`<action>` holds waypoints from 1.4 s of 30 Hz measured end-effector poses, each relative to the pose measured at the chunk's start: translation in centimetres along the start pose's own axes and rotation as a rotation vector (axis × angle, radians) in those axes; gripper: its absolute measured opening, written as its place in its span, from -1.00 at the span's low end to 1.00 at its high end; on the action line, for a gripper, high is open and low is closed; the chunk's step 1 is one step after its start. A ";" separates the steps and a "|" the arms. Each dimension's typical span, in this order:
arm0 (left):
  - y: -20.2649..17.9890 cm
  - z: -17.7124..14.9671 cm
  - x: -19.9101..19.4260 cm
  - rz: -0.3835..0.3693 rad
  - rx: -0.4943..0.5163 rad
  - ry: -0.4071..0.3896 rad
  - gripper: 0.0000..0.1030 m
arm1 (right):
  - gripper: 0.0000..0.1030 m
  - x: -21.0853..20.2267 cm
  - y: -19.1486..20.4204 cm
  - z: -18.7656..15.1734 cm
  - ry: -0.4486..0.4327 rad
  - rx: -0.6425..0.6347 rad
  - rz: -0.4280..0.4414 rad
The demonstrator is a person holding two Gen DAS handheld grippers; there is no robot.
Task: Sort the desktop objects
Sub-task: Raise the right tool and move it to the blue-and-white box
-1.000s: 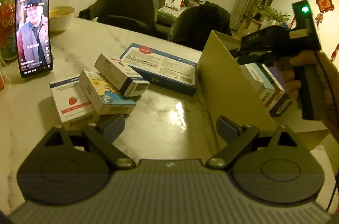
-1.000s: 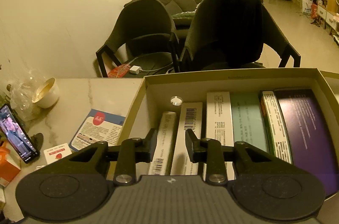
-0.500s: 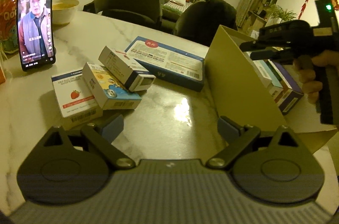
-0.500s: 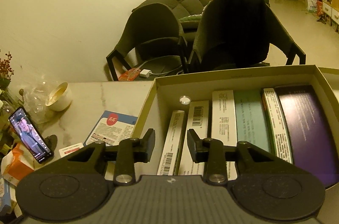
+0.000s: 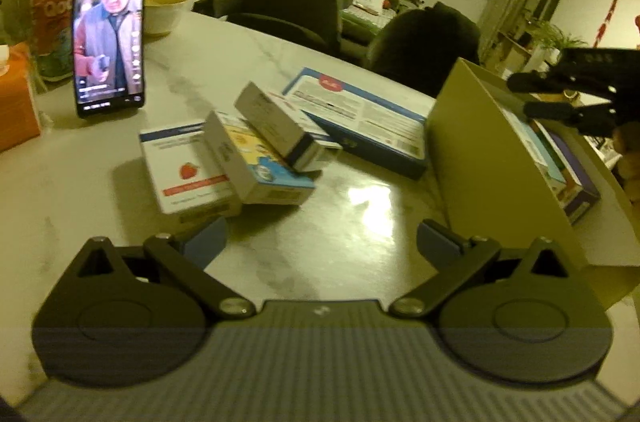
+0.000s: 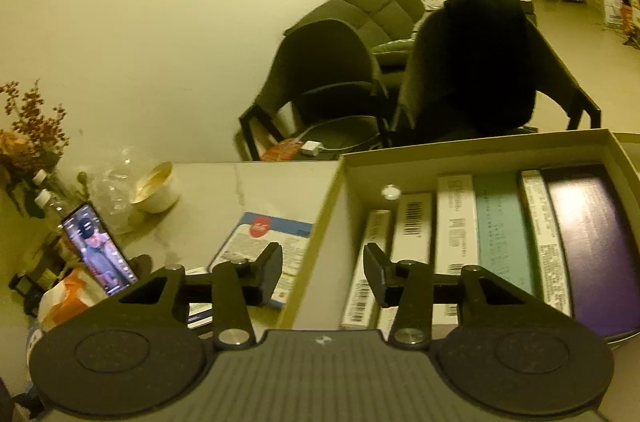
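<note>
Colours on the desk under warm yellow light

The desk is pale marble with faint grey veins. A white carton carries a red strawberry and red band; the carton leaning on it is white with yellow and blue print. The flat box is white-faced with a blue border and a red spot. The open storage box is khaki; inside stand white barcoded packs, a teal pack and a dark purple one. The left tongs are black with blue-grey pads.
</note>
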State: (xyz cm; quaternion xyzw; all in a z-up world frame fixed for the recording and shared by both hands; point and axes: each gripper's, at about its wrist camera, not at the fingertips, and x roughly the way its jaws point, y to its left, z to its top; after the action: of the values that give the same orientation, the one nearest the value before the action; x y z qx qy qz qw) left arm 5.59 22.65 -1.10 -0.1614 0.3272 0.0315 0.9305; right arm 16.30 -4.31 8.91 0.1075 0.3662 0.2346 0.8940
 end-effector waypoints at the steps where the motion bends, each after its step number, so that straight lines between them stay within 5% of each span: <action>1: 0.2 0.1 0.0 0.006 -0.005 -0.002 0.99 | -0.04 0.0 0.2 -0.1 0.002 -0.004 0.006; 12: 2.8 0.4 -0.1 0.055 -0.070 -0.009 0.99 | 0.06 -0.3 3.2 -0.6 0.019 -0.063 0.076; 23: 2.5 2.9 0.7 0.057 -0.017 -0.045 0.99 | 0.19 1.9 6.4 -0.2 0.088 -0.105 0.129; 42: -3.0 2.8 5.3 -0.227 0.042 -0.007 0.84 | 0.44 12.1 10.8 4.1 0.360 -0.563 0.039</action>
State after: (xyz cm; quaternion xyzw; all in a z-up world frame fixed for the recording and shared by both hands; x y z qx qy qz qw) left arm 11.97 20.49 -1.49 -0.1776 0.3043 -0.0804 0.9324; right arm 23.05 11.05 8.43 -0.1796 0.4367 0.3590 0.8051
